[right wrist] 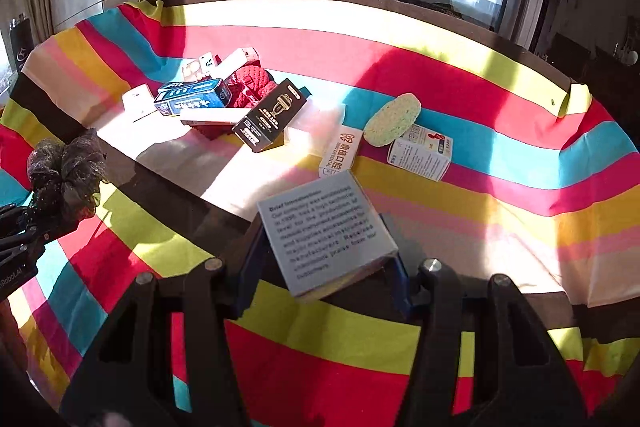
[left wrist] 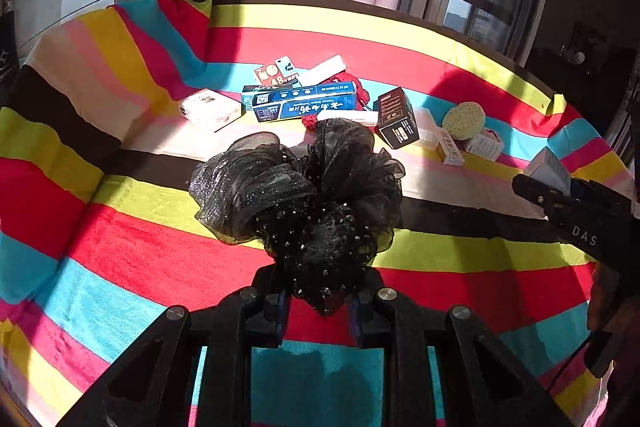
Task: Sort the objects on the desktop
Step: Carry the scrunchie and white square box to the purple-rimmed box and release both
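I have both hands loaded, so what matters next is where each load goes down relative to the pile at the far middle of the desk (right wrist: 500, 311).

On my left, the left gripper (left wrist: 318, 301) has its fingers pinching the scrunchie (left wrist: 298, 187) by its near edge. The rest of it billows out toward 12 o'clock from the tips, above the striped cloth (left wrist: 120, 267). It is black sheer mesh with glitter specks, soft and puffy, with no real long axis; I expect it to flop and drape when let go. Seen from the right wrist camera, it sits well out at 9 o'clock.

Ahead lies the pile: a blue box (left wrist: 300, 103), red knitwear (right wrist: 252, 83), a black box (right wrist: 272, 117), then a round sponge (right wrist: 394, 119) and small white boxes at about 1 o'clock.

On my right, the right gripper (right wrist: 324, 263) has its fingers clamped on the sides of a grey box (right wrist: 326, 235). Its printed face is tilted up toward the camera and its long axis runs from 6 toward 12 o'clock, leaning slightly left. It is rigid and flat-sided, so I judge it will set down cleanly. The right hand is nearer the sponge side of the pile, the left nearer the blue box.
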The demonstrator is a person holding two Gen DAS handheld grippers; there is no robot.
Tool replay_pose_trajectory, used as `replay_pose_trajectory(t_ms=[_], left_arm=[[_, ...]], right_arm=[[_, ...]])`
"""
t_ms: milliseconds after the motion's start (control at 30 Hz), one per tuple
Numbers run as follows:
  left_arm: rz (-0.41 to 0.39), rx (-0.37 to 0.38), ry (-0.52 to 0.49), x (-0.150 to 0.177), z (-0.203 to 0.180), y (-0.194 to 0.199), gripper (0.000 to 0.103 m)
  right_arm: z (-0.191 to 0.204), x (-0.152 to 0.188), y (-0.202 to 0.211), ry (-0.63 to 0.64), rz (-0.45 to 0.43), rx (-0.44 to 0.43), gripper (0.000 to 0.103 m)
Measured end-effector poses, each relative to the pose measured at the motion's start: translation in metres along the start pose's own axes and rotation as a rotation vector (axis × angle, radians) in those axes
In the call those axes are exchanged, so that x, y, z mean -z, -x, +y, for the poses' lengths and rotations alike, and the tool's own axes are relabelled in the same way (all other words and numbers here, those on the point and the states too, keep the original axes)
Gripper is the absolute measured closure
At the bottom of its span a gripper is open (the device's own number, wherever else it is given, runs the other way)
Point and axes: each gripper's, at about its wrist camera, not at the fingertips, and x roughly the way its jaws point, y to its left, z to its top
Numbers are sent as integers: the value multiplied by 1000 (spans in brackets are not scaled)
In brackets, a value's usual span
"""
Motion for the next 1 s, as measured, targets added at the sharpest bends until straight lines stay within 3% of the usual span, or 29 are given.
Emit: replay_pose_trajectory(t_ms=[200, 400, 733, 900, 1000], left_arm=[[-49, -16, 35, 19, 31, 42, 80], [-128, -66, 101, 51, 81, 106, 80], [-152, -317, 294, 140, 190, 213, 80], [-85, -407, 439, 188, 244, 236, 80], [-25, -452, 508, 211, 272, 233, 79]], right_arm=[[39, 5, 28, 43, -22, -24, 46], [111, 17, 59, 141, -49, -147, 46], [282, 57, 128, 487, -102, -540, 46], [365, 91, 139, 657, -20, -767, 46], [415, 116, 140, 775, 12, -844, 46]])
